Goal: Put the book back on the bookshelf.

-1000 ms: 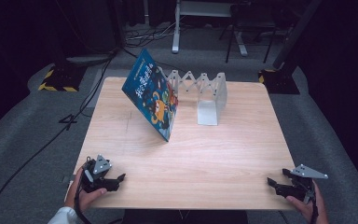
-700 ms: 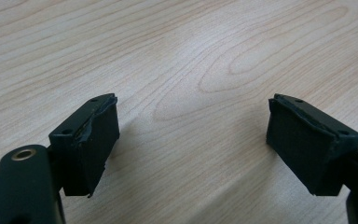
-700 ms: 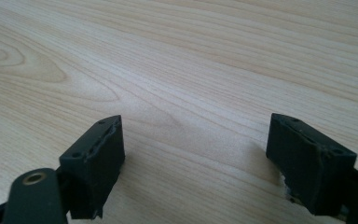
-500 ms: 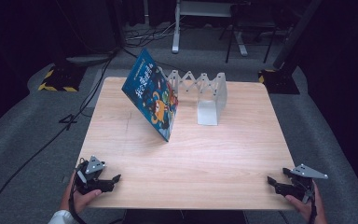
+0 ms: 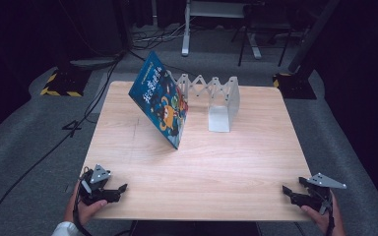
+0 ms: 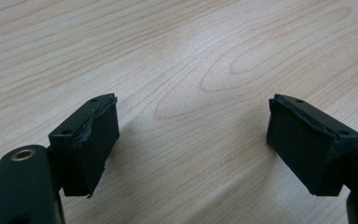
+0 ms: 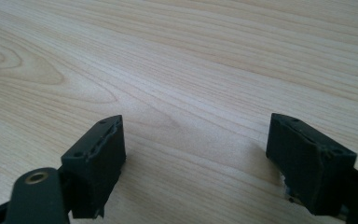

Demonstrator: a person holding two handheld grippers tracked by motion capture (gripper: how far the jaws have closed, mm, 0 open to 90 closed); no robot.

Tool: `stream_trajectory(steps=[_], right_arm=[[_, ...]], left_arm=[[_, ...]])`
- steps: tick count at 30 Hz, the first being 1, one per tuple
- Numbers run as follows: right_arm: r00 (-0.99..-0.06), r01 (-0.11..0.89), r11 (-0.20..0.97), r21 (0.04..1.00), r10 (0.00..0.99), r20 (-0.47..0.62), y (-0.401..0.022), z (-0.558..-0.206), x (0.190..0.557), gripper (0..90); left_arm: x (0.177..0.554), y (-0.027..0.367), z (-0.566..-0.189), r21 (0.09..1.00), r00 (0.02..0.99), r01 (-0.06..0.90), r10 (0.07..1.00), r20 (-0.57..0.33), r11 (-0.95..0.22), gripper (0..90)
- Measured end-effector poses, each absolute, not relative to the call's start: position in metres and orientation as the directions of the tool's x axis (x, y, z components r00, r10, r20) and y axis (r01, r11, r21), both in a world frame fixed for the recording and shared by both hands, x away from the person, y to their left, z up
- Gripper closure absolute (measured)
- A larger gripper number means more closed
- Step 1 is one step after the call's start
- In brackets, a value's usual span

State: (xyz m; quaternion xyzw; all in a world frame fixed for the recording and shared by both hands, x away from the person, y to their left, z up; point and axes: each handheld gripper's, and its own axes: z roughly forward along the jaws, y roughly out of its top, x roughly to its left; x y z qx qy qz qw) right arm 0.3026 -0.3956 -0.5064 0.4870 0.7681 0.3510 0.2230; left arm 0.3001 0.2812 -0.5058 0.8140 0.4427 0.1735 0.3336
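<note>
High view: both tongs gape, empty

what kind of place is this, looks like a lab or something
Probably a recording studio or lab, not a home: a lone wooden table on grey carpet, dark surroundings with cables across the floor, and hazard-striped equipment bases behind it.

Bright overhead light on the table, dark surroundings, soft shadows, slight blur.
</note>
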Motion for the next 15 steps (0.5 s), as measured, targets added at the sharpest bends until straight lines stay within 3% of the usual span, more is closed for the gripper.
stream_trajectory(steps=[15], right_arm=[[-0.419,0.593,0.263,0.761,0.908,0.012,-0.3979,-0.5067,0.3022,20.5]], left_arm=[[0.3006,0.2821,-0.5059,0.696,0.511,0.623,0.859,-0.017,-0.357,17.2]])
